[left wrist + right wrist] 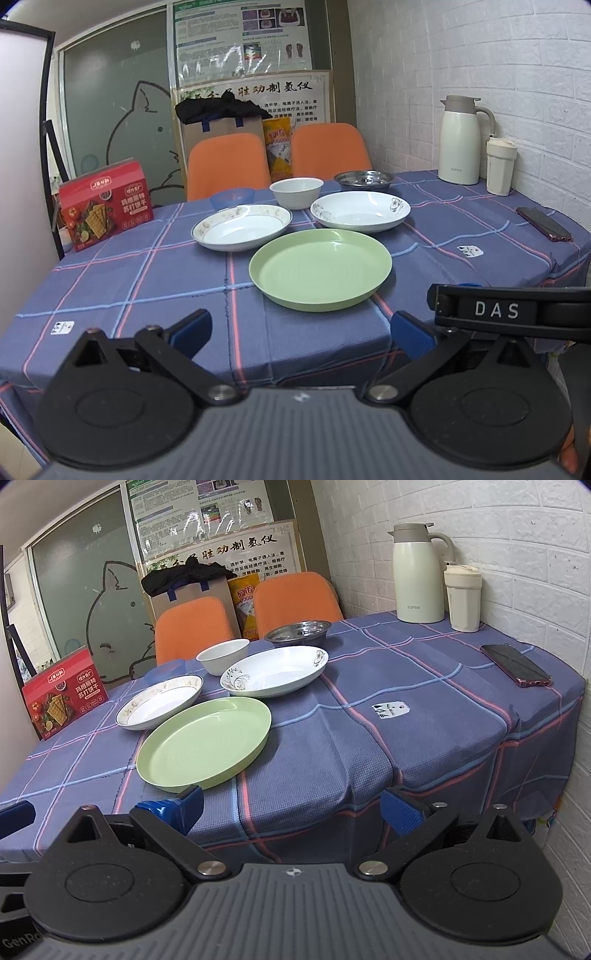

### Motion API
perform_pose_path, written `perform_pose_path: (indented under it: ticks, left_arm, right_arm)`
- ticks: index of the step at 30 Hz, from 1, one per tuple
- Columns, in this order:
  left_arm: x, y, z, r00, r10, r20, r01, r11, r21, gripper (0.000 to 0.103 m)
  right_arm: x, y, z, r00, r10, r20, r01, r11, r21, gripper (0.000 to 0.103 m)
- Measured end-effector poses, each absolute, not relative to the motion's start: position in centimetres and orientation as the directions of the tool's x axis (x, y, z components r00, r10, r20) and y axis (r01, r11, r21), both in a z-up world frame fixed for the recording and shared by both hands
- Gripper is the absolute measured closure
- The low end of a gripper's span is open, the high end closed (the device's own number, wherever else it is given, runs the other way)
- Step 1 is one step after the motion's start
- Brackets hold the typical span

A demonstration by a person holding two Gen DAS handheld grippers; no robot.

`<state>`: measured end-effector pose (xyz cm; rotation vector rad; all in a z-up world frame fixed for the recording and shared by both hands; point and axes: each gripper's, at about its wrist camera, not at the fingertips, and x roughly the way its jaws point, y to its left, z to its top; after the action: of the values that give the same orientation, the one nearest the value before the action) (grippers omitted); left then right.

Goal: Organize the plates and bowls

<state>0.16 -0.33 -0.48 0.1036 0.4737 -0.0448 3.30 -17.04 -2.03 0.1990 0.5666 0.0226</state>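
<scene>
- Nothing is being carried: both grippers are hovering short of the near edge of the tabletop (424,716), so by my reading the task is only at its opening approach.
- The left gripper (300,330) is holding its fingers wide apart and empty; the right gripper (291,806) is doing the same.
- The green plate (320,272) is lying nearest, just past the edge.
- Behind it the two white plates, one gold-rimmed (242,227) and one floral (360,211), are sitting side by side.
- The white bowl (296,192), blue bowl (232,196) and steel bowl (364,179) are standing farther back, all separate.
- The next move is probably calling for a rim grasp on one plate, then stacking it on another.
</scene>
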Motion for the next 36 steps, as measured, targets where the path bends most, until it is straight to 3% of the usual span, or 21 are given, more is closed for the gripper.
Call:
perform_pose_path:
  ticks: [12, 16, 23, 27, 31, 36]
  left_arm:
    - [1.5, 0.1, -0.8, 0.874, -0.049, -0.483, 0.089, 0.994, 0.061, 0.000]
    - [3.9, 1.2, -1.9, 0.844, -0.064, -0.532, 0.089, 0.996, 0.022, 0.000]
    - [9.8, 5.8, -4.2, 0.766, -0.058, -0.641, 0.004, 0.996, -0.085, 0.000]
    - [12.5, 8.3, -3.9, 0.756, -0.044, -0.653, -0.057, 0.989, -0.134, 0.000]
    - [15.8, 9.4, -3.2, 0.750, -0.027, -0.661, -0.097, 0.984, -0.150, 0.000]
    - [18.9, 9.4, -3.3, 0.725, -0.037, -0.688, -0.094, 0.984, -0.152, 0.000]
  right_arm:
    - [4.0, -17.4, -2.2, 0.841, 0.078, -0.535, 0.035, 0.979, 0.199, 0.013]
    - [5.6, -17.6, -3.4, 0.825, 0.053, -0.562, 0.058, 0.982, 0.179, 0.013]
    - [10.1, -16.4, -5.9, 0.761, 0.046, -0.647, 0.031, 0.994, 0.106, 0.013]
    - [13.0, -14.6, -5.4, 0.758, 0.054, -0.651, -0.017, 0.998, 0.062, 0.013]
    - [16.6, -13.2, -5.2, 0.737, -0.025, -0.676, -0.017, 0.998, -0.054, 0.014]
    - [16.1, -14.2, -4.0, 0.715, -0.054, -0.697, -0.043, 0.992, -0.122, 0.014]
